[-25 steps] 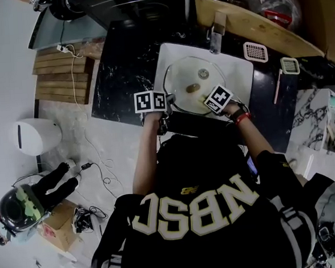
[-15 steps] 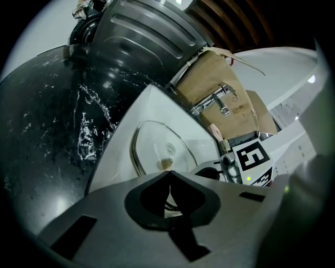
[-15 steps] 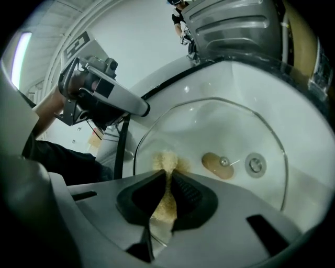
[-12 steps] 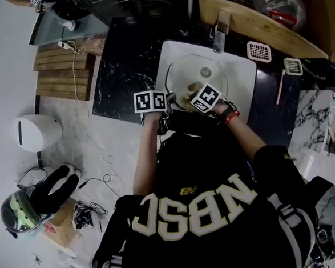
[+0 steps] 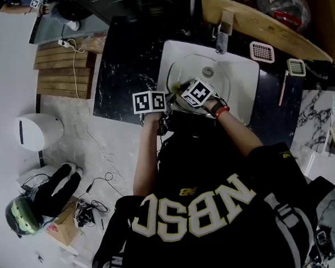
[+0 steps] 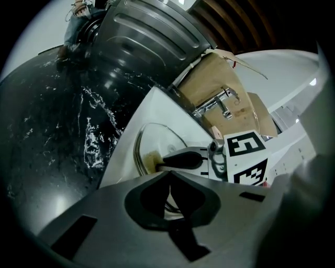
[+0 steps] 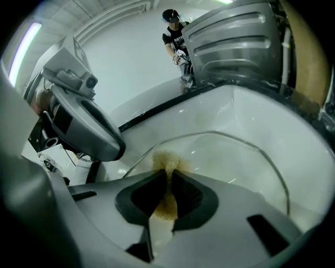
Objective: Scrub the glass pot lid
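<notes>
Right gripper view: your right claw (image 7: 168,175) grips the sponge (image 7: 167,159) on the lid (image 7: 230,157); left claw (image 6: 170,192) pinches its rim. Press flat.

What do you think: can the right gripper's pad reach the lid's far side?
Probably yes: the right gripper holds the pad at the rim of the glass lid, and the glass beyond lies bare.

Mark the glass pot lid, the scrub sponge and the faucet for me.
round glass pot lid (image 7: 235,157), right gripper view, on its clear face
brownish scrub sponge (image 7: 166,163), right gripper view, on the tip beyond the jaws
metal faucet (image 5: 224,32), head view, on its spout
</notes>
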